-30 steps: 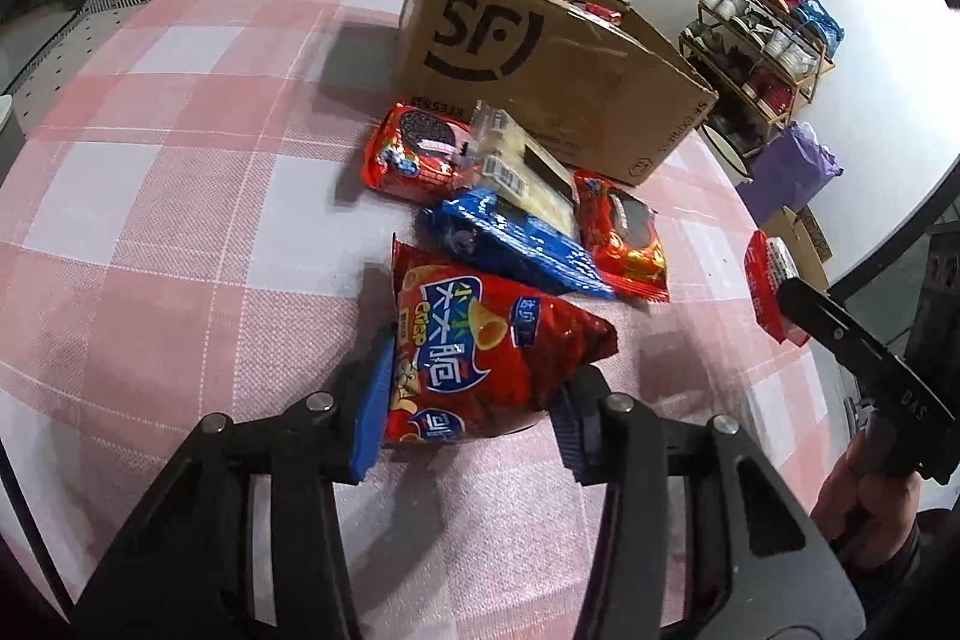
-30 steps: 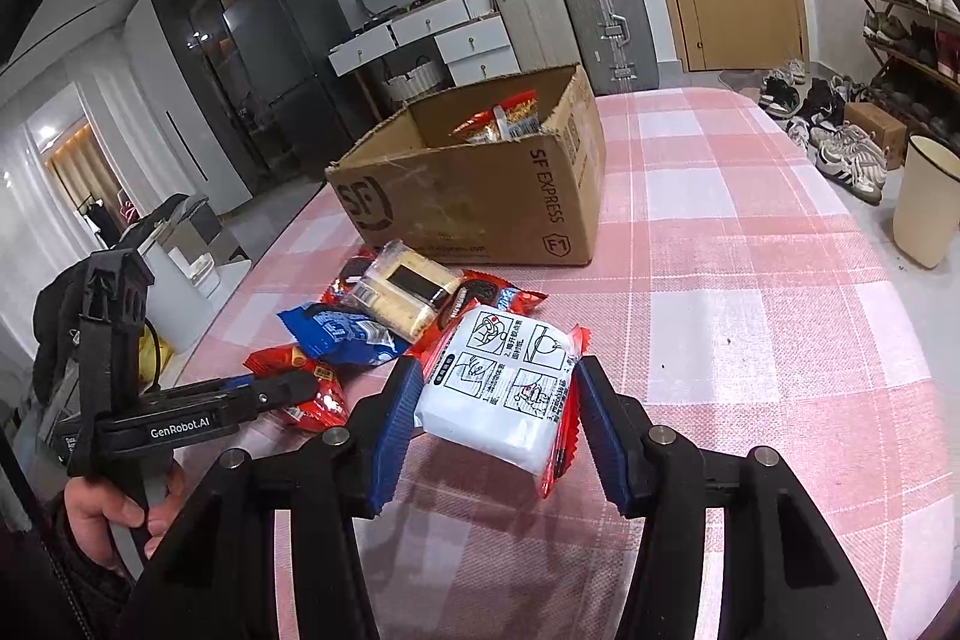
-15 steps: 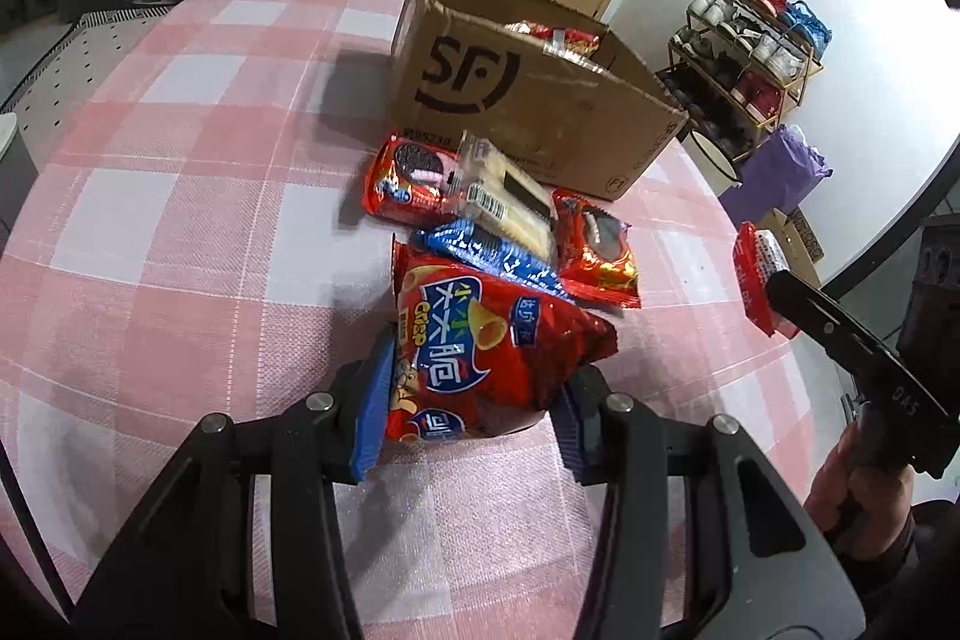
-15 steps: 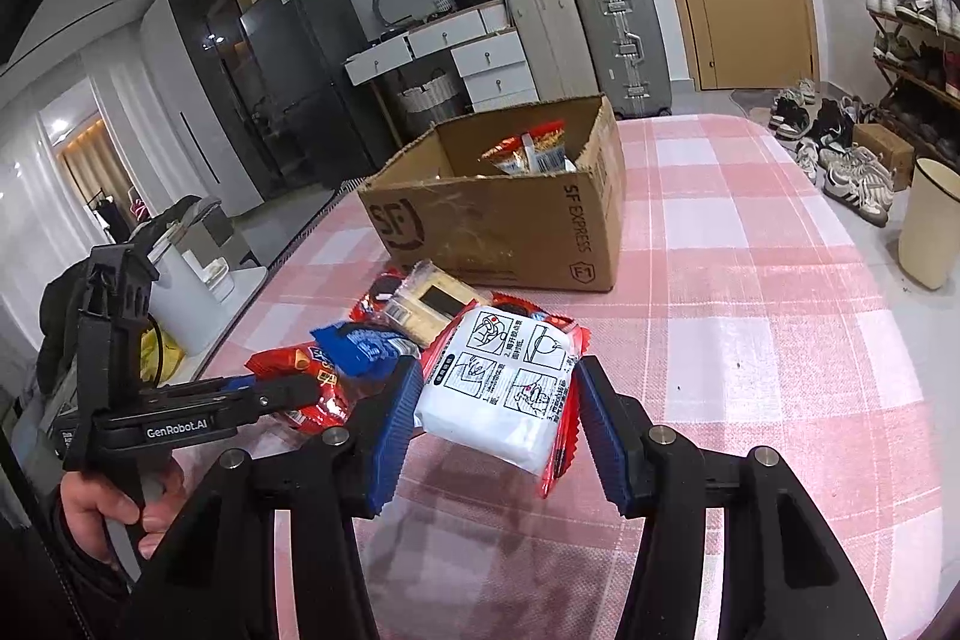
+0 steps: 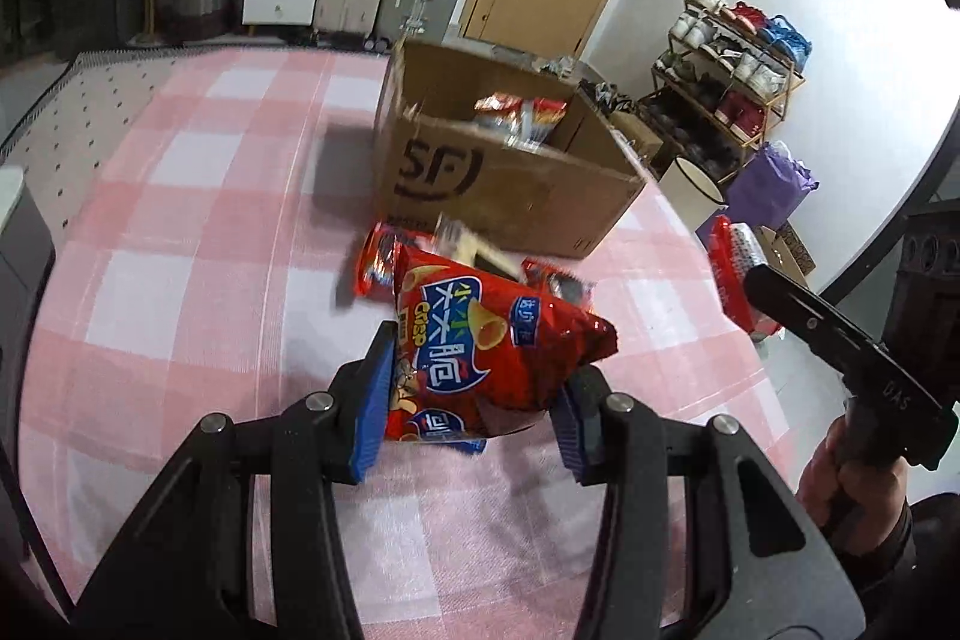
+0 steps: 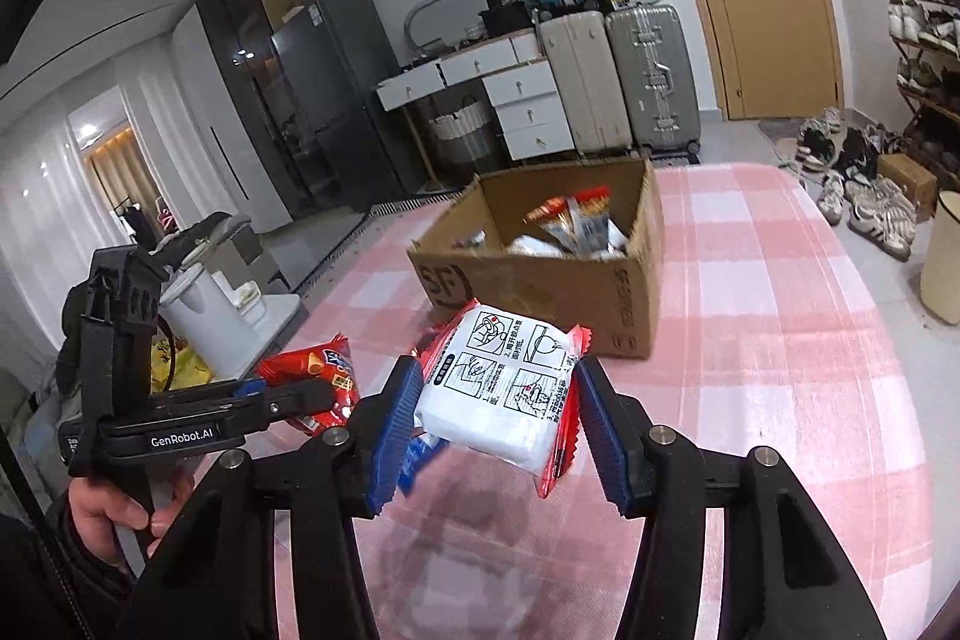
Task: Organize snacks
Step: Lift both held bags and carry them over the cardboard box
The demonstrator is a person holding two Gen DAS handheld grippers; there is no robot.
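Left gripper [image 5: 474, 418] clamped on red chip bag [image 5: 480, 340], held clear above the pink checked tablecloth [image 5: 180, 220]. Right gripper [image 6: 498, 430] clamped on white-and-red packet [image 6: 510, 388], also off the cloth. Open cardboard box [image 6: 540, 286] sits beyond both with snacks inside; more packets [image 5: 384, 262] lie just in front of it.

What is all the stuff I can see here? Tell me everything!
Chip bag: one, red, held in left tool.
White packet: one, white with red edges, held in right tool.
Box: one, brown cardboard, on table, snacks inside.
Loose snacks: a few, mostly red, before the box.
Table: one, pink-and-white check.
Suitcases: several, silver, beige, teal, by the door.
Left tool: black, blue pads.
Right tool: black, blue pads.
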